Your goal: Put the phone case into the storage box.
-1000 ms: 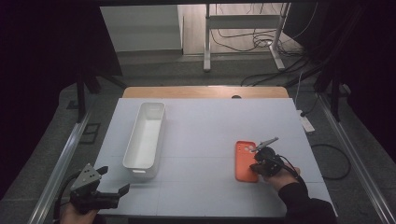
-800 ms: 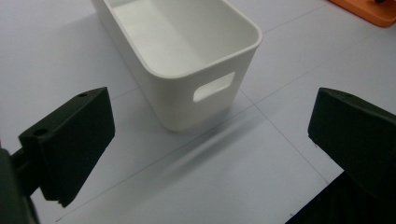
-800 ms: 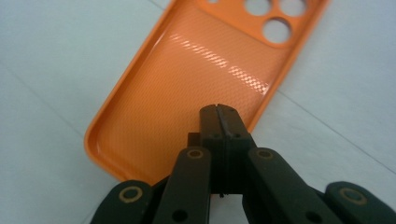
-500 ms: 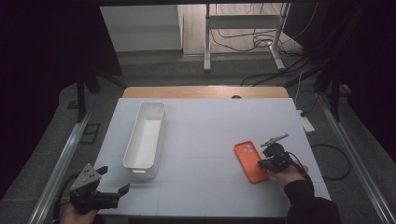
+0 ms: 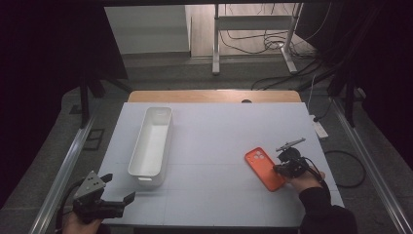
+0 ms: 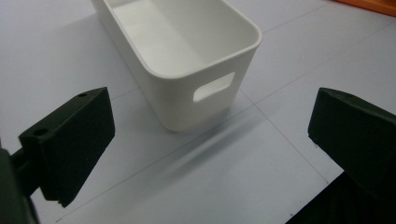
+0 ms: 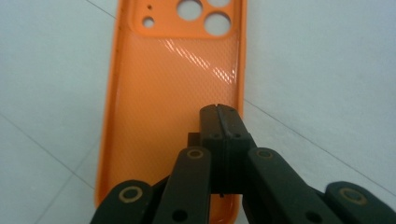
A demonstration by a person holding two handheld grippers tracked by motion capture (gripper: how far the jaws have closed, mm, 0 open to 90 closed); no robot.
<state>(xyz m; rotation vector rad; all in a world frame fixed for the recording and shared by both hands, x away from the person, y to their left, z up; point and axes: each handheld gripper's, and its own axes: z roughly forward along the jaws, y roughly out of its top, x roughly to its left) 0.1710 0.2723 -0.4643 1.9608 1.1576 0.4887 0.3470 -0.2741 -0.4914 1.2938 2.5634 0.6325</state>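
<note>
Right tool (image 7: 219, 114) clenched empty over the near end of the orange phone case (image 5: 263, 168), which lies ungrasped on the bench (image 5: 214, 141); left tool (image 5: 119, 187) released beside the empty white bin (image 5: 151, 141); transfer outstanding.

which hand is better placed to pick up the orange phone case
Right. The right gripper hangs over the orange phone case, fingers shut; the left gripper sits open by the white bin.

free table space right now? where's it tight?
Bare: the wide strip between white bin and orange phone case; the far edge beyond both; the near edge between the left gripper and right gripper. Tight: right gripper shut, over the case's near end.
</note>
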